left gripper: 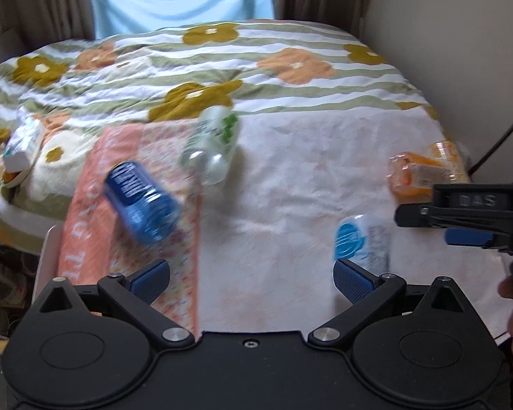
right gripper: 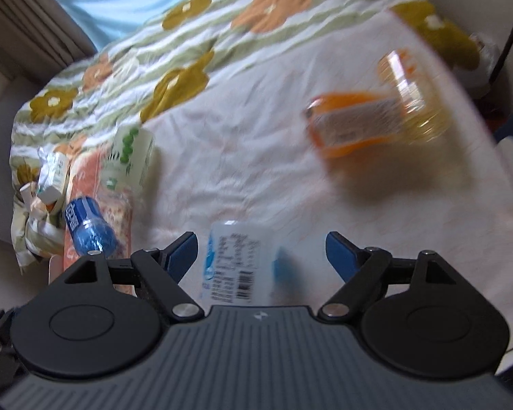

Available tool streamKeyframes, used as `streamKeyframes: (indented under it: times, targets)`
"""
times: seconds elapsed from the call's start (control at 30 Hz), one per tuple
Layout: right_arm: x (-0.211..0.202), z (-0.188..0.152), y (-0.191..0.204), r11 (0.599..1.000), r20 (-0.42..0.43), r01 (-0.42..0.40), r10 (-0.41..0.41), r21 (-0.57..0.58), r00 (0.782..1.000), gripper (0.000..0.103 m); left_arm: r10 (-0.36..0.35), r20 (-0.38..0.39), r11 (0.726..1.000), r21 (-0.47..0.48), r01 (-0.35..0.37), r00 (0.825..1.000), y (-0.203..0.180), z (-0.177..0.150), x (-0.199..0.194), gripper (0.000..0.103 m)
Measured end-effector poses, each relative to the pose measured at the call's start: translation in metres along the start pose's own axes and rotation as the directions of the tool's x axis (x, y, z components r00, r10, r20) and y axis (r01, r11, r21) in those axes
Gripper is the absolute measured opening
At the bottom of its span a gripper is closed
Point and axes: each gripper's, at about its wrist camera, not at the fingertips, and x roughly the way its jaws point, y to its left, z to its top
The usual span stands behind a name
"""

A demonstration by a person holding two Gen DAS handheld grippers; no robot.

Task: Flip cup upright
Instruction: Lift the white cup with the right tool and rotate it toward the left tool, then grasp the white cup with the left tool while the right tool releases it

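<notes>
A white cup with a blue label (left gripper: 362, 239) lies on its side on the white cloth (left gripper: 290, 171). In the right wrist view the cup (right gripper: 237, 263) lies between my open fingers, near the base of the right gripper (right gripper: 261, 253). My left gripper (left gripper: 251, 282) is open and empty, with the cup just beyond its right fingertip (left gripper: 354, 282). The right gripper's side shows at the right edge of the left wrist view (left gripper: 461, 215). Both views are blurred.
A blue bottle (left gripper: 142, 201) and a clear green-labelled bottle (left gripper: 212, 143) lie on an orange patterned cloth (left gripper: 133, 239) to the left. An orange-labelled bottle (left gripper: 420, 174) lies at the right. A floral blanket (left gripper: 222, 61) covers the bed behind. Small boxes (left gripper: 20, 147) sit far left.
</notes>
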Motion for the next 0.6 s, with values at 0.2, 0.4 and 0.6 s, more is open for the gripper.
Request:
streamKeyframes:
  times: [0.2,0.4,0.6]
  targets:
    - [-0.026,0.002,-0.033,0.997,0.029,0.079,-0.079,-0.011,0.996,0.103,-0.057,-0.031,0.997,0.055,0.059,0.998,-0.033,0.019,0.017,0.103]
    - [-0.031,-0.007,-0.062,0.991,0.03,0.13,-0.13,-0.011,0.991,0.103,-0.112,-0.113,0.989,0.083,0.121,0.987,-0.06,0.031,0.048,0.103]
    - [-0.025,-0.017,-0.084,0.99,-0.001,0.131,-0.131,0.044,0.991,0.103,-0.128,-0.2,0.985,0.093,0.148,0.971,-0.074,0.039,0.079,0.101]
